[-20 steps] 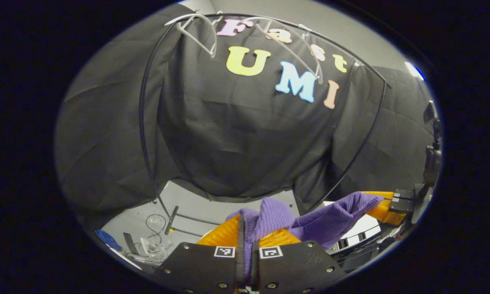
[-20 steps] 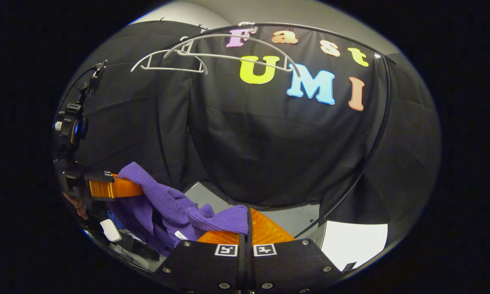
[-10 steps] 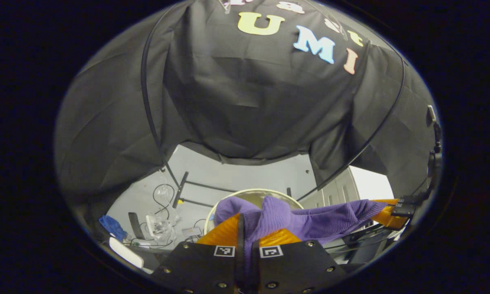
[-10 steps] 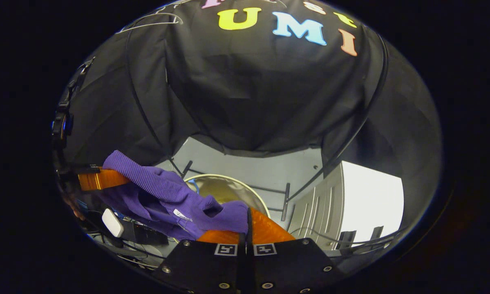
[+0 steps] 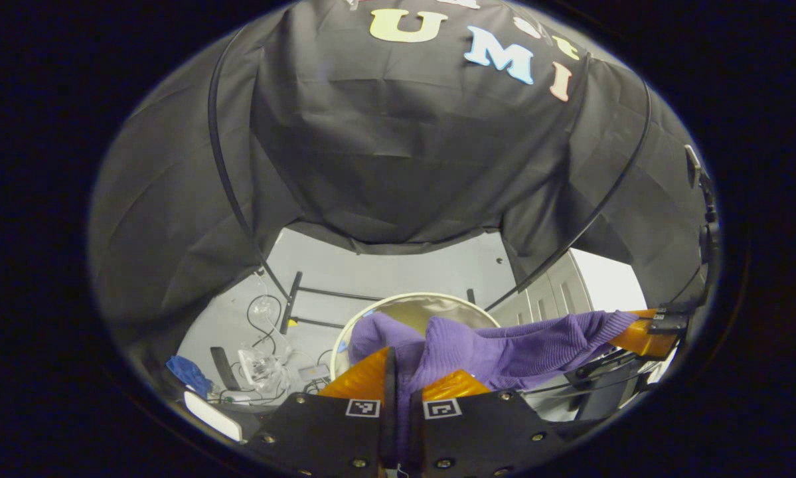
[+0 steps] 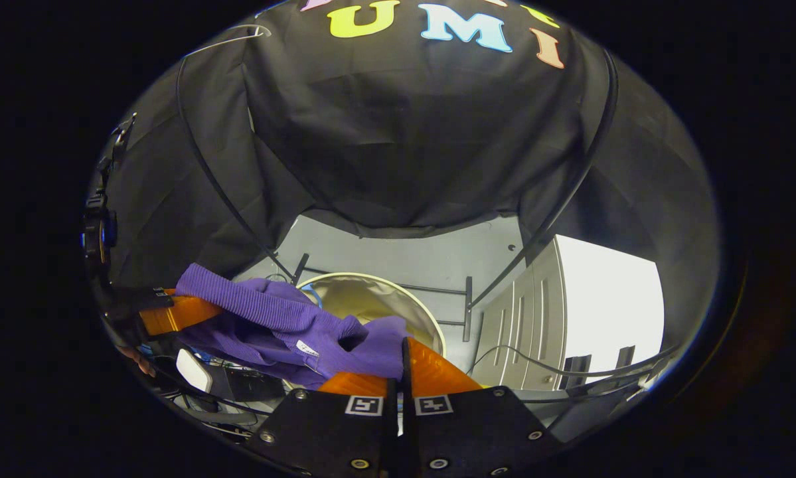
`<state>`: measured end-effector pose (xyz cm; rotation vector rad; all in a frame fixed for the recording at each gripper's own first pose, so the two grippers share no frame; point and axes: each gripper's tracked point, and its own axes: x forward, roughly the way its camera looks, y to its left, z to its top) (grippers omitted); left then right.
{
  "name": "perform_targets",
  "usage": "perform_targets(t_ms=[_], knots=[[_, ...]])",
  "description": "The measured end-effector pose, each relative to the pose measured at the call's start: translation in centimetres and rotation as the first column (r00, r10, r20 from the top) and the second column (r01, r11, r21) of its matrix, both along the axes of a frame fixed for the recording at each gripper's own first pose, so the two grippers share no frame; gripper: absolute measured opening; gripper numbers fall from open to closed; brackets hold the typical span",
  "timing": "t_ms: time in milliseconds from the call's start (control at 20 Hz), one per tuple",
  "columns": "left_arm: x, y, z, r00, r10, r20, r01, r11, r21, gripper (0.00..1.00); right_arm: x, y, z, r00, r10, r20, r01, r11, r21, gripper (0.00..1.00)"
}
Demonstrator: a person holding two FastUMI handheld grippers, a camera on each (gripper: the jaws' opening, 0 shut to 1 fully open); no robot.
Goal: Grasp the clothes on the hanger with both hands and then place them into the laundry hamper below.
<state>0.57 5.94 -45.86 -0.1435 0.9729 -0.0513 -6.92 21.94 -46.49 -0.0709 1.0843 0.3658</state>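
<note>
The step in hand looks to be lowering the purple knit sweater (image 5: 504,345) into the round laundry hamper (image 6: 371,299). To do it well, bring both grippers down together over the hamper's open mouth, level with each other, so that the sagging middle of the sweater goes in first. Open the fingers only when most of the cloth is below the rim; otherwise a sleeve may catch on the rim or hang outside.

The left gripper (image 5: 398,372) has its fingers closed narrowly on a bunched fold of the sweater, which wells up between them. From there the cloth stretches across to the right gripper (image 5: 643,335), seen farther off, where its ribbed edge drapes over the fingers.

In the right gripper view, the right gripper (image 6: 403,372) pinches the other end of the sweater with its fingers nearly together; the cloth seems to lie mostly on one side of them, so how firm the hold is I cannot fully tell.

The sweater hangs above the hamper's near rim, not yet inside. The hamper stands on the grey floor (image 5: 384,272), in front of the booth's black cloth wall.
</note>
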Motion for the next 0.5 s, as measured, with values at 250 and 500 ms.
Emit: perform_targets(t_ms=[250, 500], knots=[[-1.1, -0.3, 0.5, 1.0, 0.018, -0.017, -0.018, 0.999, -0.028, 0.17, -0.4, 0.8, 1.3, 1.0, -0.006, -0.013, 0.007, 0.998, 0.065, 0.36], [-2.3, 1.5, 2.6, 0.999, 0.015, 0.038, -0.017, 0.999, 0.051, 0.96, -0.5, 0.2, 3.3, 1.0, -0.007, 0.031, 0.004, 0.997, 0.076, 0.95]])
